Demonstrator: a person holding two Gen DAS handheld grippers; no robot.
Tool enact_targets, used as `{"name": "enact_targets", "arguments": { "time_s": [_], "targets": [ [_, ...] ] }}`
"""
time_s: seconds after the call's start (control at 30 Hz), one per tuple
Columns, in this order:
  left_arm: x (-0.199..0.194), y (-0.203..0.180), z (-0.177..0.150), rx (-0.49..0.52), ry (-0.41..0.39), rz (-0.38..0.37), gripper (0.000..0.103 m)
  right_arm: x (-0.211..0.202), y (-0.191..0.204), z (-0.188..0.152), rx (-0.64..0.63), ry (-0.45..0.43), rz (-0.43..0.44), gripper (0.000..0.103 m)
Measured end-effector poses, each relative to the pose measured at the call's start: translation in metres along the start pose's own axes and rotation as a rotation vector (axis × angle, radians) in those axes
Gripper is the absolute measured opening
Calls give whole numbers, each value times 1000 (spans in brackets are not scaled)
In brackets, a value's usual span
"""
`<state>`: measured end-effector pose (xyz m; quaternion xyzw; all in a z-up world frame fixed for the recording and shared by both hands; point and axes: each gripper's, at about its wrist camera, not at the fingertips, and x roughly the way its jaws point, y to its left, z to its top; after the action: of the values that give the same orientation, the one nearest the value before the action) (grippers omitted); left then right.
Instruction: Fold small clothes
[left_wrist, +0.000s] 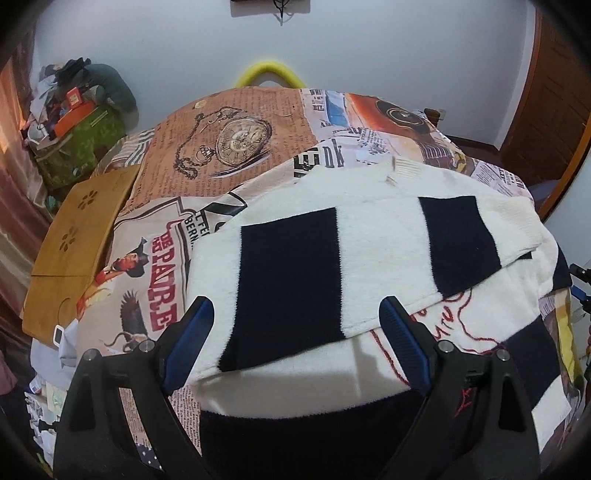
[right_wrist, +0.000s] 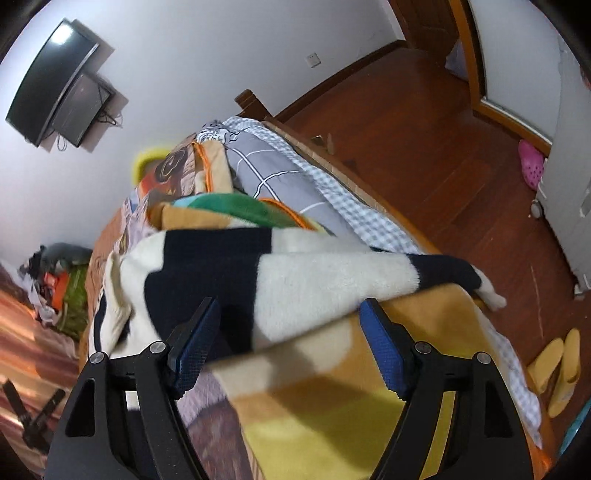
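Note:
A small white and navy striped sweater (left_wrist: 369, 236) lies on the printed bedspread (left_wrist: 229, 147), with one striped sleeve folded across its body and red stitching showing below it. My left gripper (left_wrist: 297, 314) is open just above the sweater's near part, its blue pads on either side of the folded sleeve's lower edge. In the right wrist view the same sweater (right_wrist: 314, 273) lies draped over a brown and yellow blanket (right_wrist: 332, 387), one sleeve (right_wrist: 458, 273) reaching toward the bed edge. My right gripper (right_wrist: 290, 314) is open and empty, close over the sweater's near edge.
A wooden tray board (left_wrist: 77, 229) lies at the bed's left. A cluttered green box (left_wrist: 77, 144) stands beyond it. A grey checked pillow (right_wrist: 280, 173) and green cloth (right_wrist: 229, 206) lie behind the sweater. Wooden floor, yellow slippers (right_wrist: 557, 369) and a pink shoe (right_wrist: 532, 166) are at right.

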<state>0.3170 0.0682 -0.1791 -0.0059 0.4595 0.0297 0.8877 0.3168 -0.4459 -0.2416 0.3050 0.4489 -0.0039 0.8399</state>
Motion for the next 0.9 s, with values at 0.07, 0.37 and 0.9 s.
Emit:
{"name": "enact_targets", "arguments": {
  "time_s": [0.07, 0.37, 0.9],
  "targets": [
    [0, 2, 0, -6, 1, 1, 91, 8, 0, 5, 6, -2, -4, 72],
    [1, 12, -5, -19, 1, 22, 91, 10, 11, 21, -64, -18, -41, 12],
    [-14, 21, -10, -18, -47, 21, 91, -69, 231, 19, -575, -256, 198, 9]
  ]
}}
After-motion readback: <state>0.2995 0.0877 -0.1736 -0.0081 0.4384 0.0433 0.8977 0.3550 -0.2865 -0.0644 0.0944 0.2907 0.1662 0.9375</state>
